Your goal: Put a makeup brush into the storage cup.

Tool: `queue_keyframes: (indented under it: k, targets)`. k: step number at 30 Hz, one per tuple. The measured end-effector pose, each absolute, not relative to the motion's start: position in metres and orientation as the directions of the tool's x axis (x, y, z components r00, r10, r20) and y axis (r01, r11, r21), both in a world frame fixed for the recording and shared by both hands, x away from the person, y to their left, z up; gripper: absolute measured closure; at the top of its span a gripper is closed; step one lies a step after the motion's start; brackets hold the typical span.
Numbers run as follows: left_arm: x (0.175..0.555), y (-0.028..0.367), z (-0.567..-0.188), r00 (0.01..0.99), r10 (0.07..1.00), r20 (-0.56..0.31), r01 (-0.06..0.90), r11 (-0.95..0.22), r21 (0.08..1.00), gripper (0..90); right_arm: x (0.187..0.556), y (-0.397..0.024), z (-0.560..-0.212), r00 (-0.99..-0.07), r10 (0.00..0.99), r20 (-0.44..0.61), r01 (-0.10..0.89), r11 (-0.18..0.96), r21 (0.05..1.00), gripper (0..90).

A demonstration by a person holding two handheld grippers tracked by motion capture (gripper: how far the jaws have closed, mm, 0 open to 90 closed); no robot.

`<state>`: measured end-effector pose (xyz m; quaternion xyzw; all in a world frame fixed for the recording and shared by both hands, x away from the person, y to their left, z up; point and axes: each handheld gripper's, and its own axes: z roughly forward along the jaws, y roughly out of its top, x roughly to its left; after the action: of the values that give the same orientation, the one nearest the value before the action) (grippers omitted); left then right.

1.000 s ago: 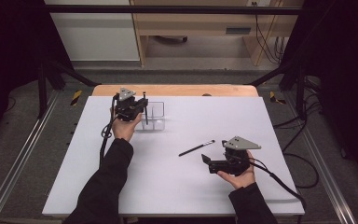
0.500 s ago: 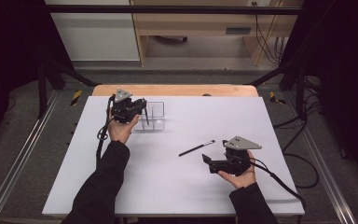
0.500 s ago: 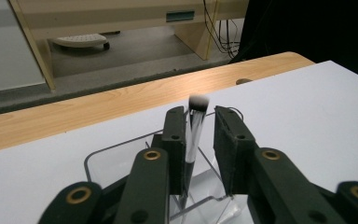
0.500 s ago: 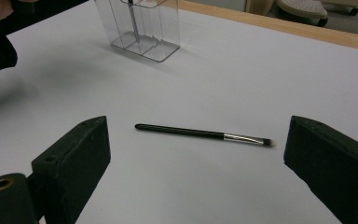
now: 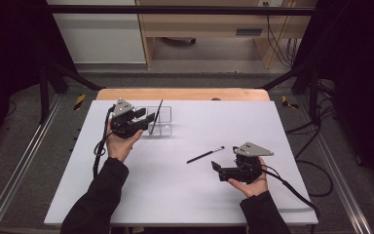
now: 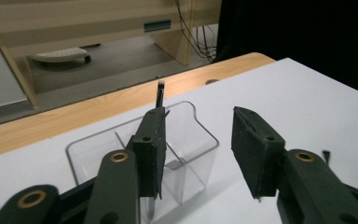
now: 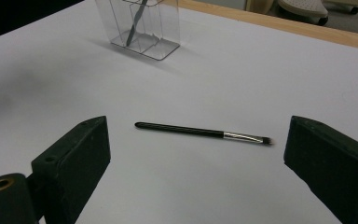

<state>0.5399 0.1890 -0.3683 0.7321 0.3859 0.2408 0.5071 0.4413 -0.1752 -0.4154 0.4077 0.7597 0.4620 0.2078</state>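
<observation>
Grey floor [image 5: 195, 78], wooden cabinet [image 5: 199, 24] behind white table [image 5: 282, 126].

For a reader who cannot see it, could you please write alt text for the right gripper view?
A thin black makeup brush lies flat on the white table, apart from the open right gripper. Farther back stands a clear divided organizer with another brush leaning inside.
</observation>
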Motion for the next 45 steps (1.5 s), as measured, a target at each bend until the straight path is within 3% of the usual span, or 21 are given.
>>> queue_keyframes:
  k: [15,30,45]
  targets:
    - [0.503,0.185,-0.387,0.658,0.752,-0.029,0.336,-0.259,0.906,43.6,0.445,-0.173,-0.417,-0.593,0.804,0.036,0.430,0.279,0.858,7.6]
    - [0.460,0.198,-0.413,0.653,0.755,-0.061,0.366,-0.243,0.898,30.9,0.474,-0.162,-0.423,-0.628,0.778,-0.008,0.452,0.374,0.810,7.8]
    - [0.447,0.204,-0.435,0.653,0.756,-0.042,0.394,-0.291,0.872,21.5,0.507,-0.150,-0.439,-0.643,0.765,-0.034,0.497,0.450,0.742,8.7]
